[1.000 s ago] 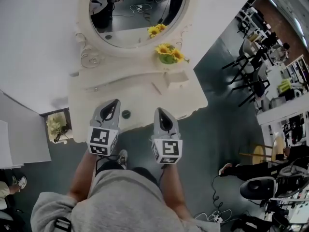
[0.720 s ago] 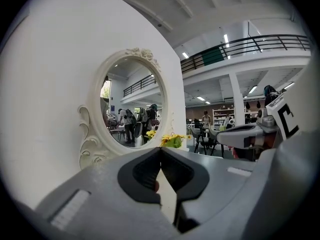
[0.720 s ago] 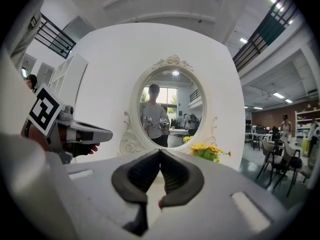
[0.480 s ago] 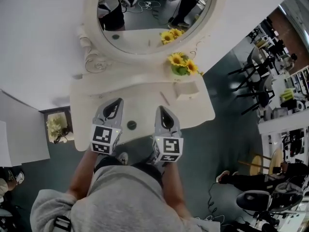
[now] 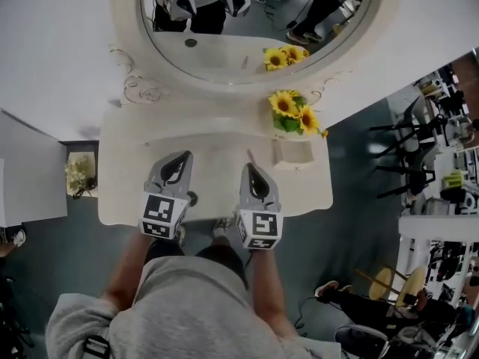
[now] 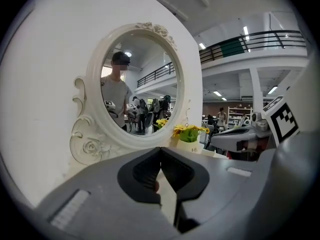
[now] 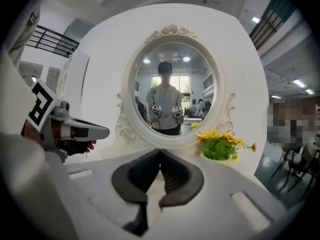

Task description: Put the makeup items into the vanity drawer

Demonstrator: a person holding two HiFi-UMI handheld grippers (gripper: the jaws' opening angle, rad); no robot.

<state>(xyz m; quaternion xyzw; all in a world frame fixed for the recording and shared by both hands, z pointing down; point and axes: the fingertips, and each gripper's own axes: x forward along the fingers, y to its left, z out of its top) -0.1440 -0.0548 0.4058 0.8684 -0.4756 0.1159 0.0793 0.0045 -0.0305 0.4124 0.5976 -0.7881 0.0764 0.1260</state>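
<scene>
A cream vanity table (image 5: 127, 170) with an oval mirror (image 5: 224, 43) stands under both grippers. On its top lie a thin pencil-like stick (image 5: 252, 158), a small dark round item (image 5: 192, 198) half hidden by the left gripper, and a small cream box (image 5: 293, 153). My left gripper (image 5: 180, 158) and right gripper (image 5: 248, 170) hover side by side over the front of the tabletop, both shut and empty. The left gripper view shows closed jaws (image 6: 160, 149) facing the mirror (image 6: 135, 99). In the right gripper view the jaws (image 7: 160, 150) are likewise closed. No drawer front shows.
A pot of sunflowers (image 5: 290, 112) stands at the back right of the tabletop, beside the box. A low stand with pale flowers (image 5: 78, 174) sits left of the vanity. Chairs (image 5: 404, 148) and a seated person's legs (image 5: 352, 298) are to the right.
Both grippers have moved forward from the vanity's front edge to over its top. The vanity now lies closer and squarer in the head view, and the mirror shows both grippers.
</scene>
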